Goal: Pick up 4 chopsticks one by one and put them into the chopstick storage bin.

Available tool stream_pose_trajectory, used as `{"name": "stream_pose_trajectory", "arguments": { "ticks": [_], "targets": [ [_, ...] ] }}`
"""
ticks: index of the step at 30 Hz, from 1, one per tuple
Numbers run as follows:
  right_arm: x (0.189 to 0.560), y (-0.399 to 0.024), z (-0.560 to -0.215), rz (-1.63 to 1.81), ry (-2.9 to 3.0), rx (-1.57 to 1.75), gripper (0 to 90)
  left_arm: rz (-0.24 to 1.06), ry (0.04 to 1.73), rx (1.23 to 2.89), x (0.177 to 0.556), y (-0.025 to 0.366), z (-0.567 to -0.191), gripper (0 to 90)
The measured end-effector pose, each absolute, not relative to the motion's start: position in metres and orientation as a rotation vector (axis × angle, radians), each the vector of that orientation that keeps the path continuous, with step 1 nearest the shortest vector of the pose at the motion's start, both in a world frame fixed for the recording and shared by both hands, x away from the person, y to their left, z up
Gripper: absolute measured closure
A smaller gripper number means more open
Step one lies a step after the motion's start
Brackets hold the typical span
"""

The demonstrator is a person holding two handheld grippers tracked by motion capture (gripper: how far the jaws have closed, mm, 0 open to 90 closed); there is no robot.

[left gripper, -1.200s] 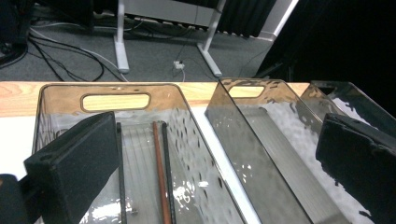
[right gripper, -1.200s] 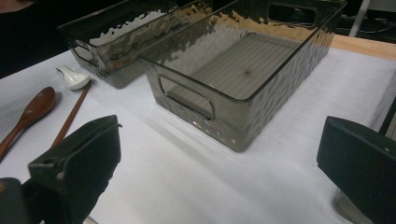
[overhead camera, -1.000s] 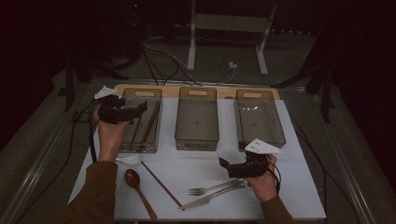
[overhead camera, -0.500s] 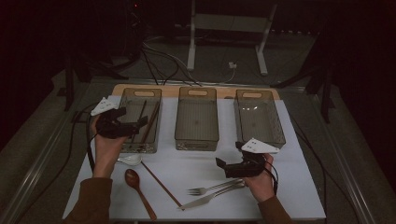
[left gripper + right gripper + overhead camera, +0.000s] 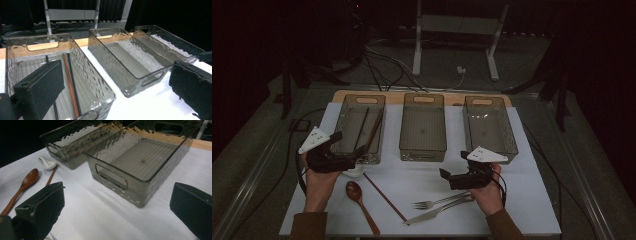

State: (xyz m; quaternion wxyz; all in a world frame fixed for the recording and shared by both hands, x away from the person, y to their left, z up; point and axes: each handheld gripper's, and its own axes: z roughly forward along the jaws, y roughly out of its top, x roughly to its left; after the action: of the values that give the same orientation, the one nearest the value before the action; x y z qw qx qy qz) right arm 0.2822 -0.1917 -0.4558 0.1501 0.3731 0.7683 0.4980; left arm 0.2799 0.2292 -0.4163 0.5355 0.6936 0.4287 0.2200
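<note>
The white table (image 5: 532, 200) carries three clear bins in a row along its far side, and the work in hand reads as sorting cutlery into them. The left bin (image 5: 359, 127) already holds chopsticks (image 5: 71, 87), several dark and reddish sticks lying lengthwise on its floor; the middle bin (image 5: 423, 127) and the right bin (image 5: 489, 127) are bare. A second ago the left gripper (image 5: 354, 159) was up over the left bin; it has since drawn back toward the person and now hangs at that bin's near rim, jaws spread and holding nothing, which suggests a drop is done and the next pick is due. The right gripper (image 5: 447, 176) has barely shifted, hovering open just above the fork (image 5: 439, 201) and knife (image 5: 437, 212), which lie side by side on the near strip of table. Between the hands there is open room, crossed only by one loose chopstick (image 5: 384, 196). Just beside it lie the wooden spoon (image 5: 359, 200) and the white spoon (image 5: 47, 163), which sits close under the left bin's near wall, a tight edge to work against.
</note>
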Motion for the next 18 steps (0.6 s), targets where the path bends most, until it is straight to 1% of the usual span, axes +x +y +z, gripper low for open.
{"name": "stream_pose_trajectory", "arguments": {
  "ticks": [6,12,18],
  "targets": [
    [0.284,-0.182,-0.452,1.435,2.238,1.063,0.0,0.569,1.01,1.691,0.264,0.229,-0.419,0.7],
    [0.286,-0.17,-0.45,1.421,2.285,1.054,0.0,0.57,0.998,1.716,0.257,0.227,-0.422,0.7],
    [0.288,-0.157,-0.449,1.396,2.338,1.036,0.0,0.57,0.999,1.695,0.253,0.231,-0.423,0.7]
  ]
}}
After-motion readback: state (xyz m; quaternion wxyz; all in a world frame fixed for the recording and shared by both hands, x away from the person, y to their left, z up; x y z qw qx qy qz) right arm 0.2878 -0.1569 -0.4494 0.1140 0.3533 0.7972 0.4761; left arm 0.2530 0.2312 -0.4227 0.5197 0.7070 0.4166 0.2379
